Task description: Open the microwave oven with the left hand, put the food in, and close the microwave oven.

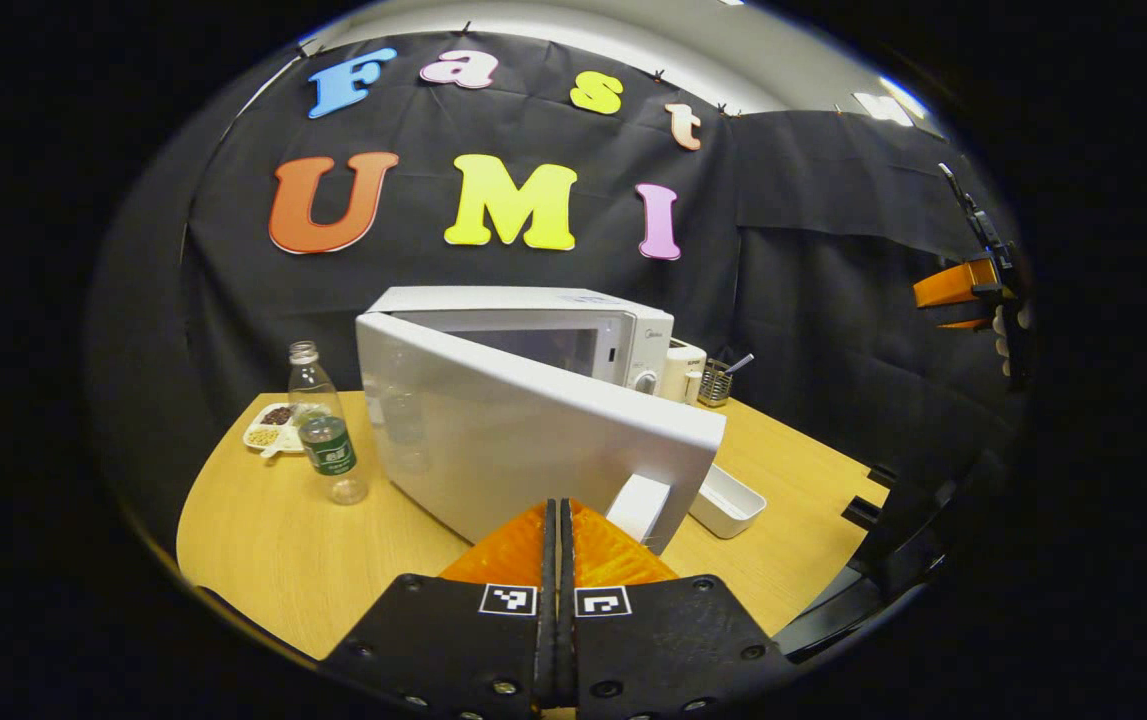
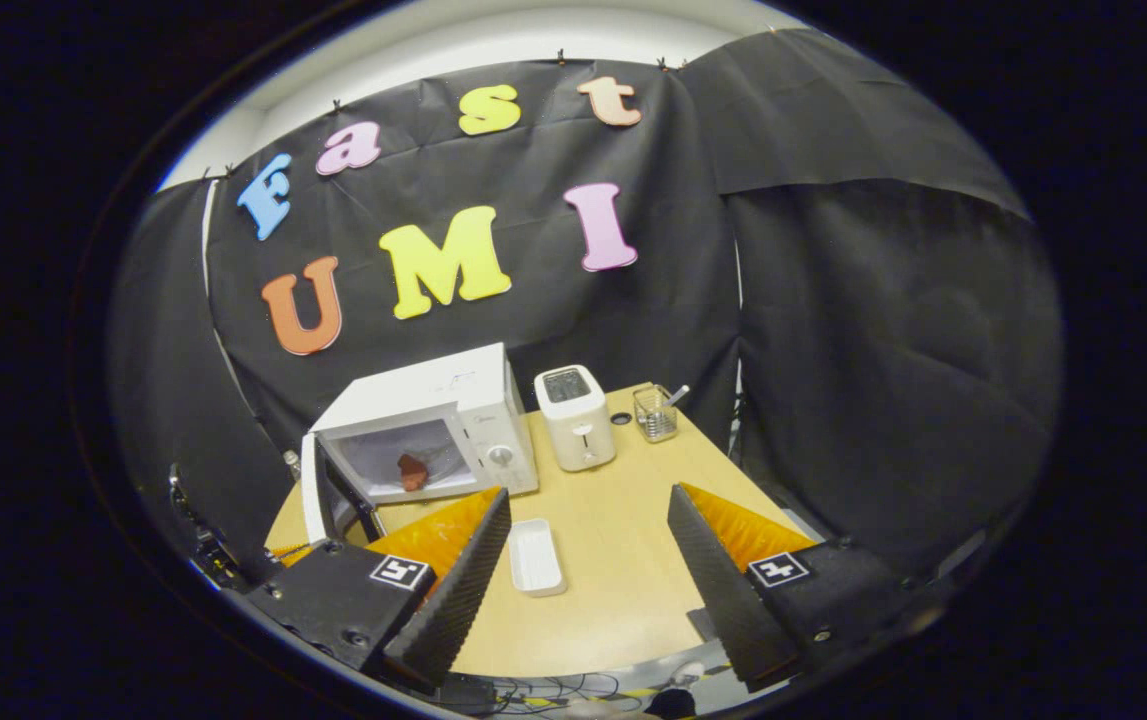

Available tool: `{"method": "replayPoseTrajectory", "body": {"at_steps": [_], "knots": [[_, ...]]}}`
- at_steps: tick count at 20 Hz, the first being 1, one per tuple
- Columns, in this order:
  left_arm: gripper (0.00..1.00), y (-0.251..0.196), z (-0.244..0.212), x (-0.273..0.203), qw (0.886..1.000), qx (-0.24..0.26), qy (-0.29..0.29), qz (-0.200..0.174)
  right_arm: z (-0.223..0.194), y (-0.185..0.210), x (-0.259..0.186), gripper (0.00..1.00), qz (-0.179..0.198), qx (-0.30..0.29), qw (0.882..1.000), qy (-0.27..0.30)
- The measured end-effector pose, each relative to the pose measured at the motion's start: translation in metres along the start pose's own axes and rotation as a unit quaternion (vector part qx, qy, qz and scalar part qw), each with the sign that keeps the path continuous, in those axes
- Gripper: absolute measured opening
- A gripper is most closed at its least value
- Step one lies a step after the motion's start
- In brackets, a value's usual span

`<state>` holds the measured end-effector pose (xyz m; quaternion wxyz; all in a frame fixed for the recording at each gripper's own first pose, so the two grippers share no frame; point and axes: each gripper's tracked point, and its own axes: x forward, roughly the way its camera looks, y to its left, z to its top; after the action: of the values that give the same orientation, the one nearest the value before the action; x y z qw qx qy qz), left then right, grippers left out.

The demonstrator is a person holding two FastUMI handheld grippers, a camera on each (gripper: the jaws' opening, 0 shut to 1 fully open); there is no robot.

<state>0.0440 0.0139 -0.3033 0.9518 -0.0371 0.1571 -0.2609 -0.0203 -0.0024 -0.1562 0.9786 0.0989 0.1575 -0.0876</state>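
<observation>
The white microwave stands on the wooden table with its door swung partly open. My left gripper is shut with nothing between its fingers, its tips right at the door's outer face beside the handle. In the right gripper view the microwave shows its open cavity, and a small red piece of food lies inside. The door stands out to the left. My right gripper hangs open and empty high above the table, well back from the oven.
A clear bottle and a divided snack plate sit left of the microwave. An empty white tray lies in front of it. A toaster and a wire holder stand to its right. The table's edge is near.
</observation>
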Motion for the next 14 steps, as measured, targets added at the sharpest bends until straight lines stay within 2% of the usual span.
{"method": "replayPoseTrajectory", "body": {"at_steps": [7,12,14], "knots": [[0.00,-0.037,0.006,0.075,0.998,0.006,0.015,-0.062,0.014,-0.039,0.007,1.00,-0.044,0.023,0.999,-0.007],[0.00,-0.047,0.014,0.121,0.998,0.004,0.022,-0.063,0.018,-0.064,0.008,1.00,-0.078,0.034,0.996,-0.009],[0.00,-0.049,0.018,0.138,0.998,-0.012,0.021,-0.064,0.018,-0.072,0.007,1.00,-0.087,0.032,0.996,-0.009]]}}
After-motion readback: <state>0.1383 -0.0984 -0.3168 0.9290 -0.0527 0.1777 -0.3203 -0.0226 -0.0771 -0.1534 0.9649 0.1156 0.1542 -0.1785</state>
